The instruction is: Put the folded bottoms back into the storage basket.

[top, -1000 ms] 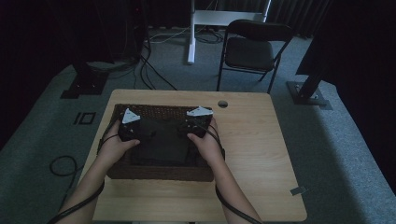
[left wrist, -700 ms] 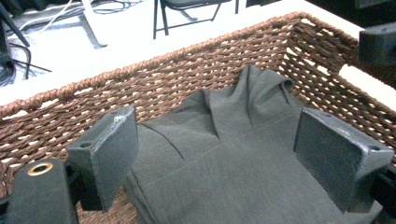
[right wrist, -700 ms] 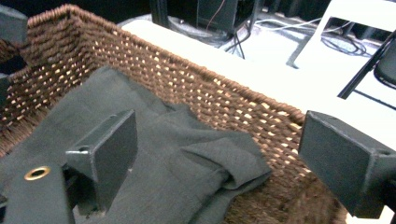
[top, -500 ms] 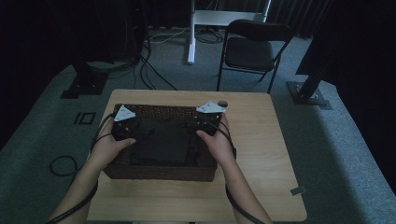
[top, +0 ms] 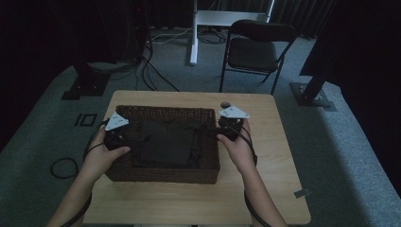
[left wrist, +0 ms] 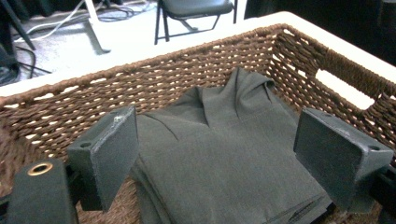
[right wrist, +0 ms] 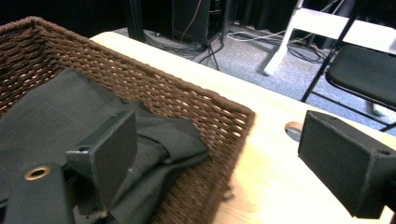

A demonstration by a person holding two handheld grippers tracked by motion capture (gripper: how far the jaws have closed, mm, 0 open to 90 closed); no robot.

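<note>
A brown woven basket (top: 163,175) sits on the pale wooden worktop (top: 265,189), and a folded dark grey cloth (top: 165,144) lies flat on its bottom. The left tool (top: 124,138) hovers at the basket's left rim, and the right tool (top: 222,131) hovers at the right rim, straddling the wall there. In the left gripper view the jaws stand spread wide above the cloth (left wrist: 233,158), with nothing between the pads and no contact with the fabric. In the right gripper view the jaws are also spread, one above a rumpled corner of the cloth (right wrist: 159,149) inside the basket (right wrist: 196,107), the other out over the bare worktop (right wrist: 266,177); nothing is pinched. A small round dark thing (top: 225,104) lies on the worktop just behind the right tool. A black folding chair (top: 257,49) stands on the grey floor beyond the worktop, well apart from it.
</note>
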